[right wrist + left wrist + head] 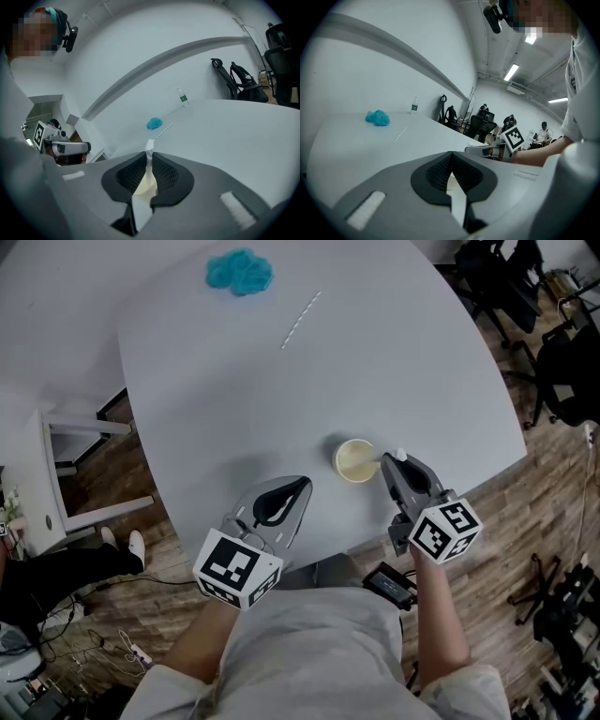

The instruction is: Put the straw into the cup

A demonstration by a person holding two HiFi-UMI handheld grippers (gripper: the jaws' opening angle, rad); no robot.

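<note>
We see a pale grey table (403, 371) with a rounded edge. Near its close edge a cup (355, 460) stands upright and open, cream inside. Well apart from it, toward the far side, a thin white straw (301, 320) lies flat and slanted on the bare top. Near the straw's far end, to its left, sits a teal tuft (239, 271). In the right gripper view we make out a small bottle (183, 98) upright by the far rim; we cannot tell whether it stands on the table.
</note>
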